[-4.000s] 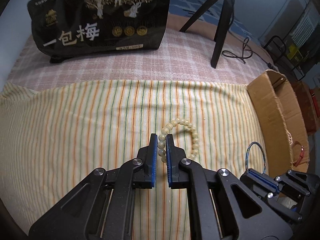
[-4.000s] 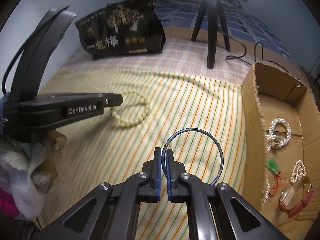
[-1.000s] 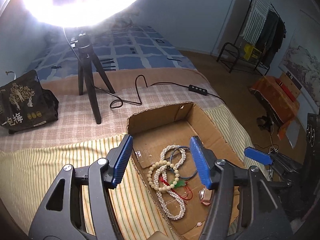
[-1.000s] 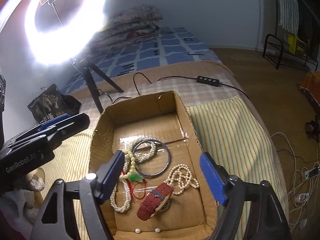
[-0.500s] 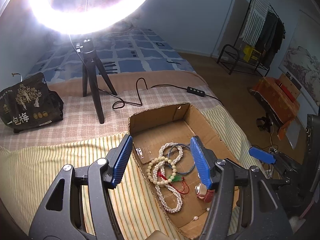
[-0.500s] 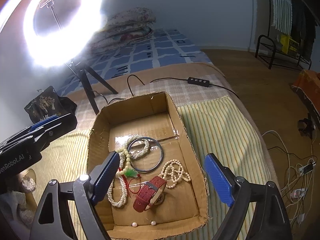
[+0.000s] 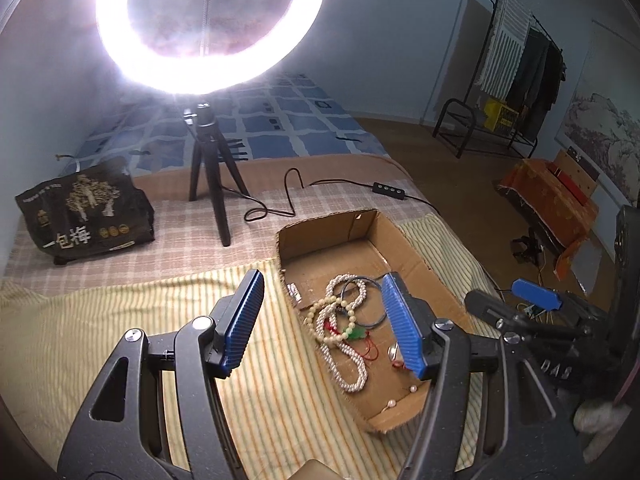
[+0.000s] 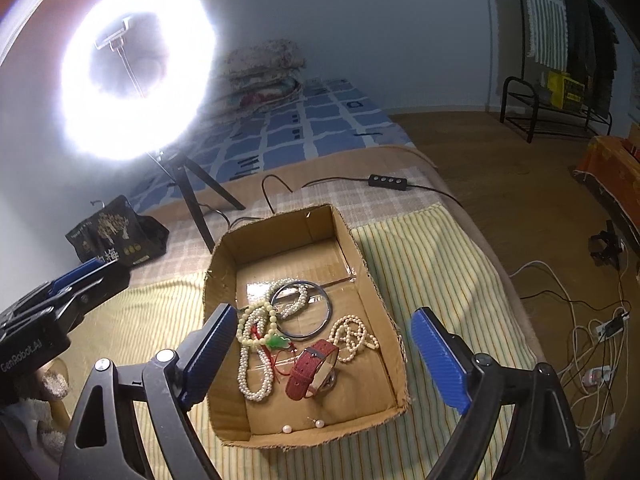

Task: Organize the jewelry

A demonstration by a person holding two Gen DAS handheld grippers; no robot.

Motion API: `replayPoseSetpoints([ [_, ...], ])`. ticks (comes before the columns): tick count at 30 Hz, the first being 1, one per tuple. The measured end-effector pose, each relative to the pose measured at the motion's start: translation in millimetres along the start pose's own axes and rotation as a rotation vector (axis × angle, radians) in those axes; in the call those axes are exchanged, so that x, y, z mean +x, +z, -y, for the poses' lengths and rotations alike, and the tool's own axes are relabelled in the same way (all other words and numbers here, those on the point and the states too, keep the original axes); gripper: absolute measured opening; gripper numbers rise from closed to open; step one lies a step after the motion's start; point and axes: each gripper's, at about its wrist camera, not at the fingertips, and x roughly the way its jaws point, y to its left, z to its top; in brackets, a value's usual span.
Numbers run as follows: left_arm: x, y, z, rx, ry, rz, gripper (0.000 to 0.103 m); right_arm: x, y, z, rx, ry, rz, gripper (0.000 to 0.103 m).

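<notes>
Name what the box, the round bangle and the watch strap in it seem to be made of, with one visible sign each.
Box: corrugated cardboard, matte brown, with ragged torn edges.
Bangle: probably metal or glass; thin, rigid, bluish with a glossy glint.
Watch strap: likely leather or imitation, dull red with a textured grain.

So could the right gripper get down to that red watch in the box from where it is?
Probably yes. The right gripper hangs over the open-topped box with jaws wide and empty, and the watch lies uncovered on top, pearls only beside it.
</notes>
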Motion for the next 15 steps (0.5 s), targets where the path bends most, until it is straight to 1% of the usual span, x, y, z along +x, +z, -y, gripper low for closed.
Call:
replayPoseSetpoints([
  [2, -10.8, -3.5, -3.1, -0.003, 0.002, 0.006, 0.065, -6.6, -1.0, -1.8, -0.003, -0.004, 0.01, 0.09],
  [5, -32.0, -9.1, -9.4, -0.008, 0.009, 0.034, 0.073, -20.2, -3.7, -6.5, -0.02, -0.02, 0.033, 0.091],
  [13, -84.8, -24.6, -15.4, 0.004, 0.019, 0.086, 0.074, -55.3, -10.4, -18.4, -0.036, -0.046, 0.103, 0.093],
  [15, -96.5, -28.8, -14.5, 0.014, 0.023, 0.104, 0.077, -64.4, -13.3, -22.1, -0.04, -0.05, 0.122, 0.097],
])
